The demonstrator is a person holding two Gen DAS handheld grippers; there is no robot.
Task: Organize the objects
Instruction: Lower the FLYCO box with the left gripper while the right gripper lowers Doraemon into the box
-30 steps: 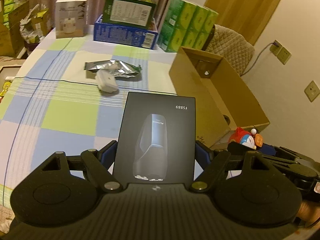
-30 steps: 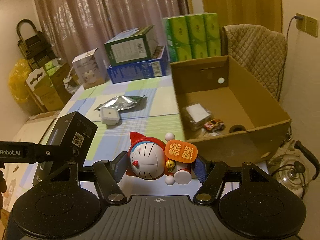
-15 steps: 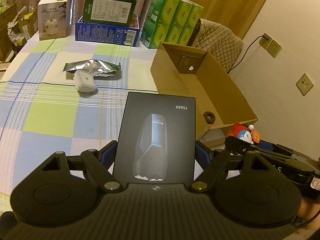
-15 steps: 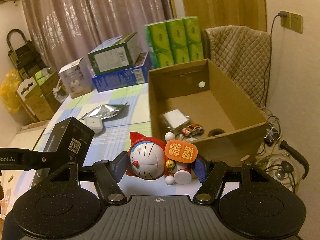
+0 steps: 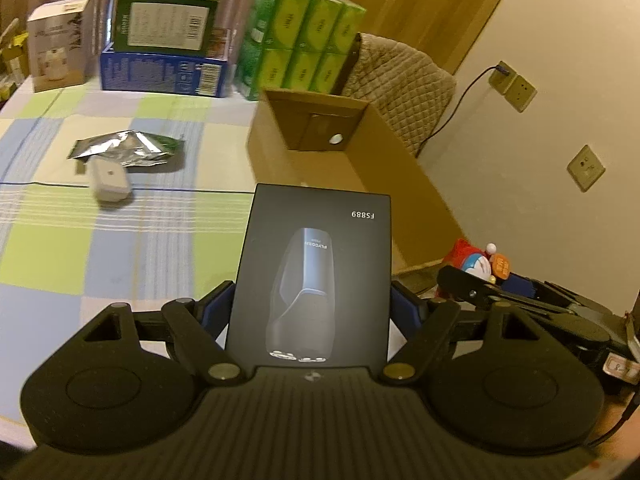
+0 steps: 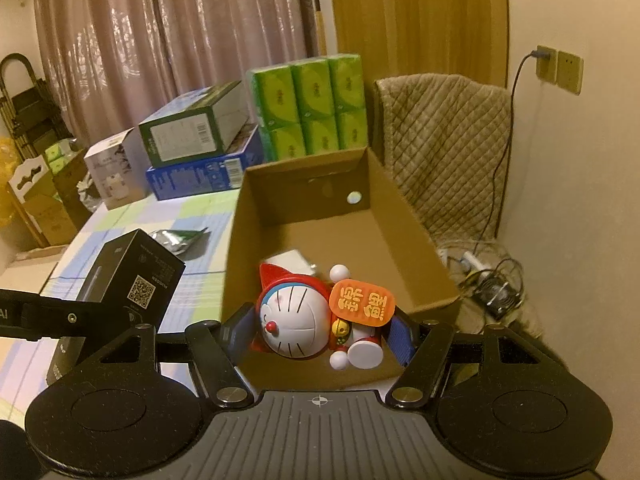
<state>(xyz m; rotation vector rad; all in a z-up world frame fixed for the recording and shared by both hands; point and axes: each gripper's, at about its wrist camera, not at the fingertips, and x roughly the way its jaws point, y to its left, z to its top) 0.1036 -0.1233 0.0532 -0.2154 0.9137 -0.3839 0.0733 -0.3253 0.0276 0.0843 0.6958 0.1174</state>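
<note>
The right gripper (image 6: 320,330) is clamped on the Doraemon figurine (image 6: 308,320), pads pressing the head on one side and the body on the other, and it hangs right over the near end of the open cardboard box (image 6: 416,248). A white packet (image 6: 290,260) lies on the box floor just beyond the toy. Over on the other side, the left gripper (image 5: 312,312) grips the black shaver box (image 5: 316,280) by its two long side edges, holding it above the checked tablecloth (image 5: 60,248), just beside the cardboard box's near corner. The figurine looks like hard, glossy, light plastic, rounded and likely slippery, so the grip across head and body seems the sensible one. The shaver carton looks stiff and flat-sided, an easy hold. A foil pouch (image 5: 124,148) and a small white device (image 5: 110,182) wait on the cloth.
</note>
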